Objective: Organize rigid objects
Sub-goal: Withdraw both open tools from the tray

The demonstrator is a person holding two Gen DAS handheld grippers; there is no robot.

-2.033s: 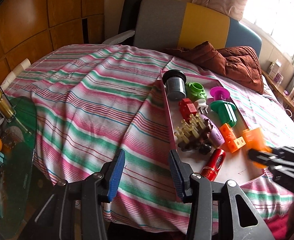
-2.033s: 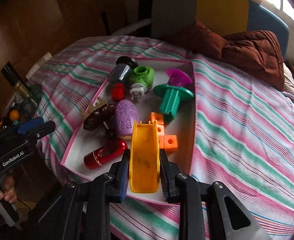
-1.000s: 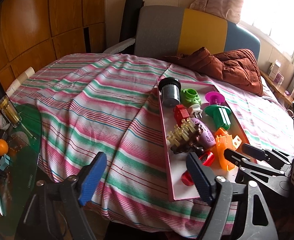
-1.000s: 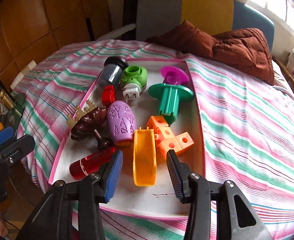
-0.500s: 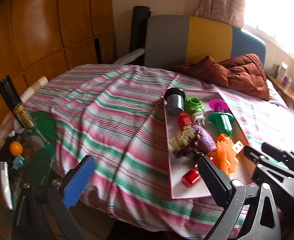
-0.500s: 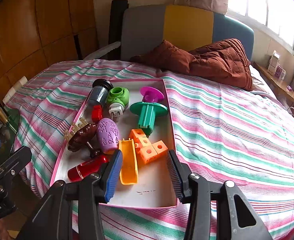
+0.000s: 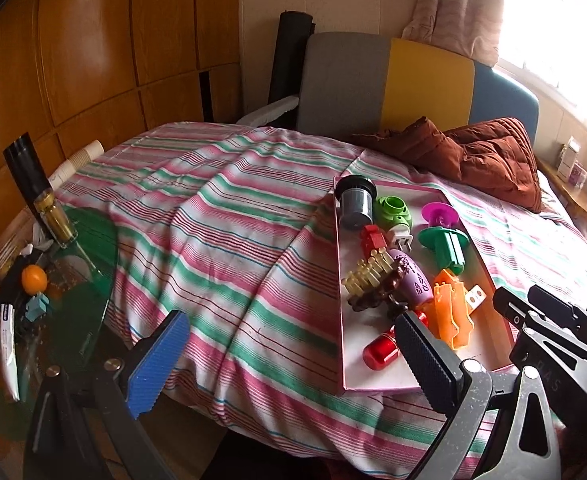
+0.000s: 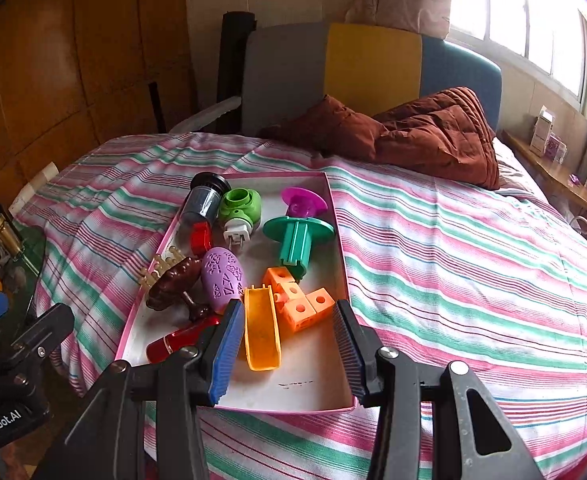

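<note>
Striped bedding [image 8: 453,264] is covering the bed, and a pink-rimmed tray [image 8: 293,394] is lying on it at lower centre of the right wrist view. Inside it, an orange scoop [image 8: 261,328] is resting beside orange blocks [image 8: 299,300] and a purple egg-shaped toy [image 8: 223,276]. Hovering before the tray, the right gripper [image 8: 285,350] is standing part-open and empty. The left gripper [image 7: 293,360], lower in its own view, has just been opening wide, gripping nothing.
</note>
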